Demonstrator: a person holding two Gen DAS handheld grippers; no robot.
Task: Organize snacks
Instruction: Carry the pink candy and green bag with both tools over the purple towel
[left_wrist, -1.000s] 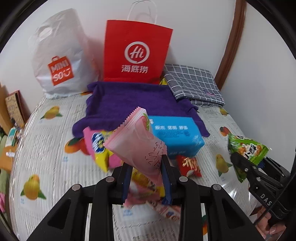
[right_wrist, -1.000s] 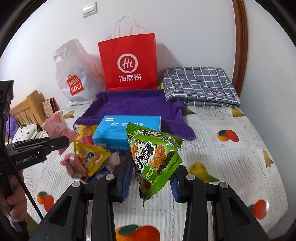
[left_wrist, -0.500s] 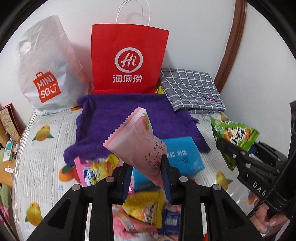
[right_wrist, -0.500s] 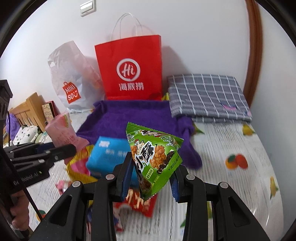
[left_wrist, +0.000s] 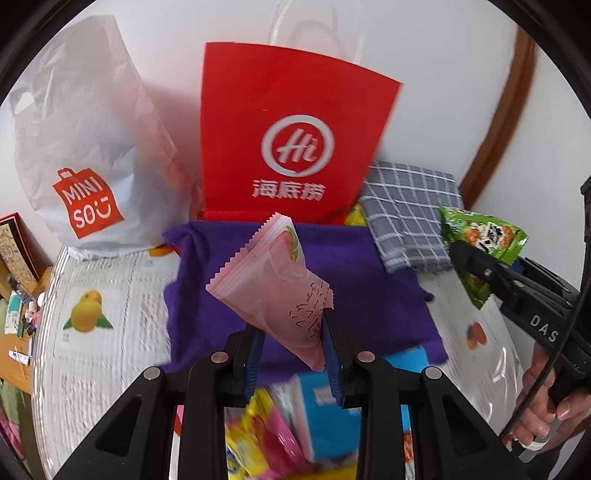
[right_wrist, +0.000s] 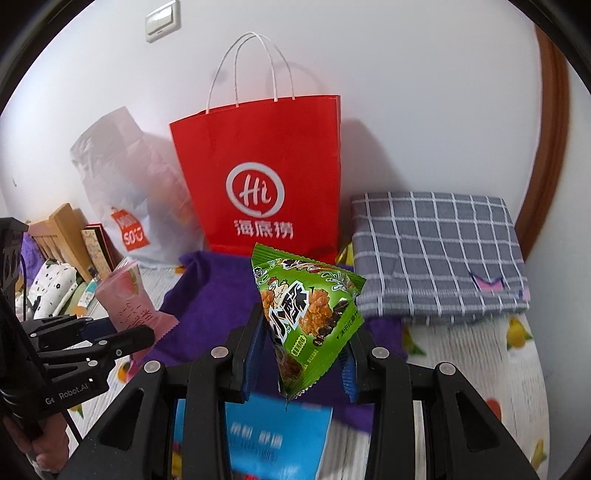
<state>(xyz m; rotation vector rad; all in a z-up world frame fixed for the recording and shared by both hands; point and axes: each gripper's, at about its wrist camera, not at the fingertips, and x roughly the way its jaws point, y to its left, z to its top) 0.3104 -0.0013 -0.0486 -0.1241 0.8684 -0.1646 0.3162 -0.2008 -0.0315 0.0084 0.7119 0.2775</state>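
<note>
Surface: fruit-print bedsheet (left_wrist: 110, 354) covering a bed against a white wall; brown wooden trim runs up the right side.
Purple towel (left_wrist: 354, 280): spread flat on the sheet, directly in front of the red bag.
Red paper bag (right_wrist: 266, 173): upright against the wall, white "Hi" logo facing the cameras, white cord handles raised, mouth open at the top.
White Miniso plastic bag (left_wrist: 85, 147): standing just beside the red bag, on its left in both views.
Grey checked cloth (right_wrist: 436, 254): folded, lying to the right of the towel, touching its edge.
Blue tissue pack (right_wrist: 273, 439): lying near the front edge of the towel, beneath the grippers; blurred.
Loose snack packets (left_wrist: 258, 435): yellow and pink wrappers beside the tissue pack; too blurred to identify.
Left gripper (left_wrist: 291, 350): jaws narrowed onto the lower corner of a pink snack packet (left_wrist: 273, 280), held clear of the surface above the towel, sawtooth edge pointing up and away.
Right gripper (right_wrist: 306, 347): jaws closed against both sides of a green snack packet (right_wrist: 310, 314), held in the air above the towel's front edge, facing the red bag.
Relative position: both packets are raised side by side and well apart, pink on the left, green on the right.
</note>
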